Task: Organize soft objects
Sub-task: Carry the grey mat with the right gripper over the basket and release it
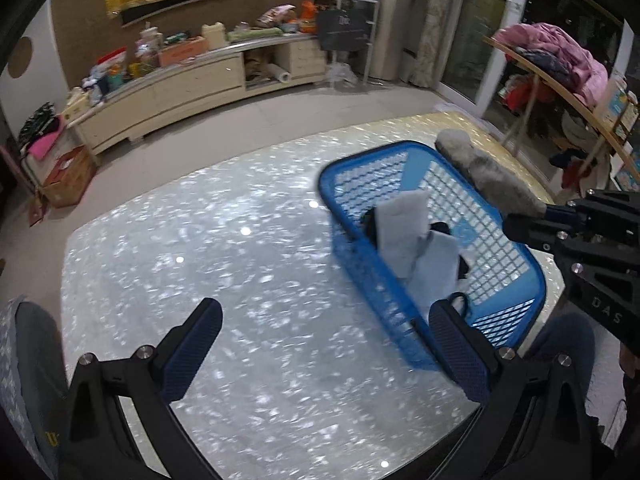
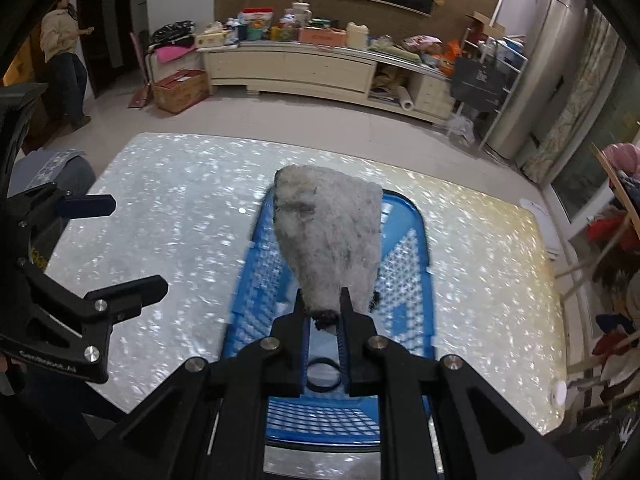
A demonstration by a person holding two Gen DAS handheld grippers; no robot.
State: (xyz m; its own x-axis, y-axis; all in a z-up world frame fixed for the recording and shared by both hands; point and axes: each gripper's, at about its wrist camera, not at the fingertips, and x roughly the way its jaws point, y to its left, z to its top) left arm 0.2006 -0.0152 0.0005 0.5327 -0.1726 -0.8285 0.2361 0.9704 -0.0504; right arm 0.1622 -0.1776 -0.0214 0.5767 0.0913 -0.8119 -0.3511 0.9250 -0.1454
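Observation:
A blue plastic basket (image 1: 516, 292) stands on the right part of the shiny table; it also shows in the right wrist view (image 2: 412, 220). Inside lie pale blue-grey cloths (image 1: 404, 224) and dark items. My right gripper (image 2: 325, 312) is shut on a grey fluffy cloth (image 2: 332, 228) and holds it above the basket; the cloth also shows in the left wrist view (image 1: 484, 172). My left gripper (image 1: 324, 320) is open and empty, low over the table at the basket's near left side; it shows in the right wrist view (image 2: 132, 240).
The speckled glossy table (image 1: 224, 248) spreads left of the basket. A cream sideboard (image 1: 172, 88) with clutter lines the far wall. A clothes rack (image 1: 560, 64) stands at the right. A person (image 2: 64, 48) stands far left.

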